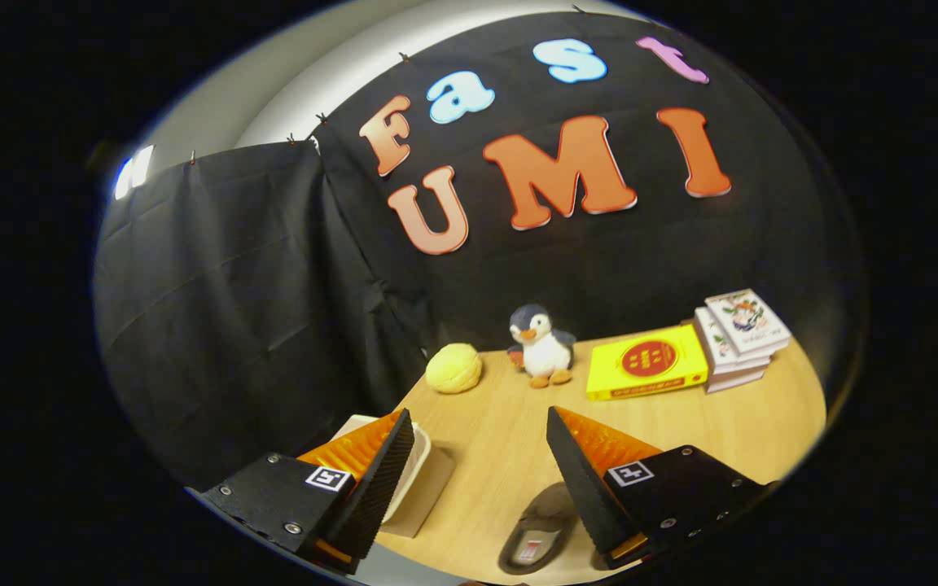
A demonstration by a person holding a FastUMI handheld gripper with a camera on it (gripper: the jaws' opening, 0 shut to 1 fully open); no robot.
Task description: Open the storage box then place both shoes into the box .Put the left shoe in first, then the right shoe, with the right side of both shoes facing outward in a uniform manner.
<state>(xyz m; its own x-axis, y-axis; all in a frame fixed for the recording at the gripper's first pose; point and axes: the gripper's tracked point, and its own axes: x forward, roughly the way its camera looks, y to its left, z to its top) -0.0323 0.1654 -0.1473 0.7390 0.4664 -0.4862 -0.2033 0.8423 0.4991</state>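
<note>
The gripper hangs above the wooden table with its fingers spread wide, holding nothing. A grey shoe lies below, by the right finger. The white box sits behind the left finger

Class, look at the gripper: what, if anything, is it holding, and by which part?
Nothing is held. The gripper is open over the table, with a shoe lying below, untouched between its fingers.

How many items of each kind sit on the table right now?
Shoe: 1, between the open tool fingers
Storage box: 1
Plush penguin: 1
Yellow round thing: 1
Yellow book: 1
White books: a stack, number unclear
Total: 5, plus that stack
</note>
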